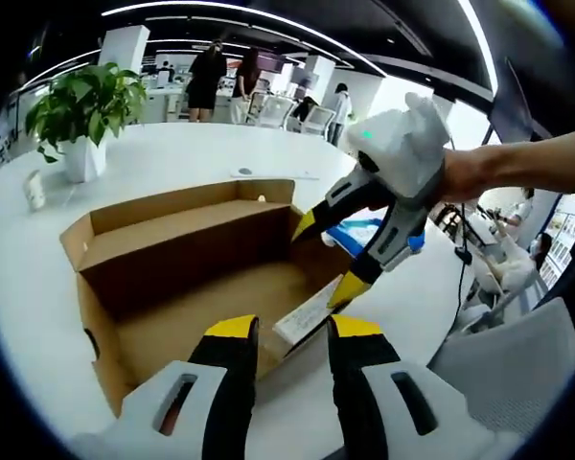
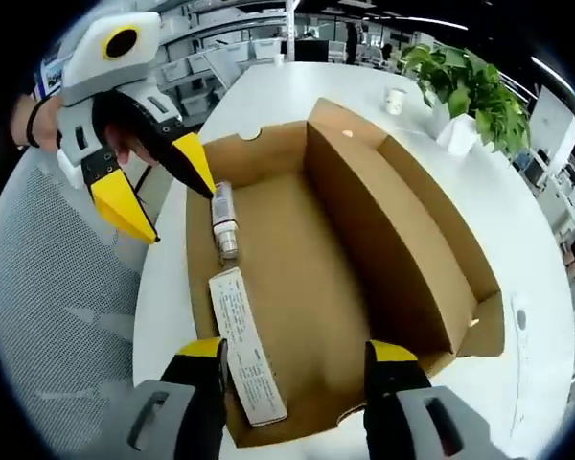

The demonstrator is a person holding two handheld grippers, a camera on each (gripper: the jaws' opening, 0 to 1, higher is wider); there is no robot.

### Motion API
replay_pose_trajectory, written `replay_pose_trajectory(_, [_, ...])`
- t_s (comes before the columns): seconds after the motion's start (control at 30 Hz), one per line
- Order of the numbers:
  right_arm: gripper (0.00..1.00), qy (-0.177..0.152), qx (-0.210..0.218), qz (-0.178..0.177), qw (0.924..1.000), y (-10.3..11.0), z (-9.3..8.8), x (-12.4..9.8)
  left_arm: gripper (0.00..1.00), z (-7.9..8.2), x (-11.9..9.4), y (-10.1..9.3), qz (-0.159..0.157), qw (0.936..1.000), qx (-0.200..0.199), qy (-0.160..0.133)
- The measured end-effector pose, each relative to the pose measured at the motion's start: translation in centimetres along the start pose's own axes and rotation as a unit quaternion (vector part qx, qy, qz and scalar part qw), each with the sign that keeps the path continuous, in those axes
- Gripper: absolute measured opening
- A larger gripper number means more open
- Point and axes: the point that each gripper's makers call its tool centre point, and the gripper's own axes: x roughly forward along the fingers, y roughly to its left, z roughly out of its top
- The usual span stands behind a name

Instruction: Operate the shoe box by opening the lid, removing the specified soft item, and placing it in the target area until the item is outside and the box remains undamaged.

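Shoe box [image 2: 335, 287] lies open on the table [image 2: 268, 91] — both tongs, left [image 1: 286, 331] and right [image 2: 297, 356], gape apart above it, empty, ready to reach inside.

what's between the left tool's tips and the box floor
In the right gripper view, a small bottle lies on the box floor just under the left tool; a white label lies nearer.

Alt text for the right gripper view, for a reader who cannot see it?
An open cardboard box on a white table, with a labelled packet and small tube inside. The right gripper is open below; the left gripper hovers open at the box's edge.
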Motion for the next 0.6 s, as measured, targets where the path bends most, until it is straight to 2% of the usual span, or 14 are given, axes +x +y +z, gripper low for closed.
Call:
replay_pose_trajectory(0.37, [0.59, 0.004, -0.012, 0.026, 0.9996, 0.4, 1.2, 1.7, 0.29, -0.1, 0.0, -0.1, -0.001, 1.0, -0.001, 0.0])
replay_pose_trajectory(0.6, [0.61, 0.001, 0.005, 0.014, 0.9999, -0.3, 1.1, 1.5, 0.29, -0.2, -0.1, 0.0, 0.0, 1.0, -0.001, 0.001])
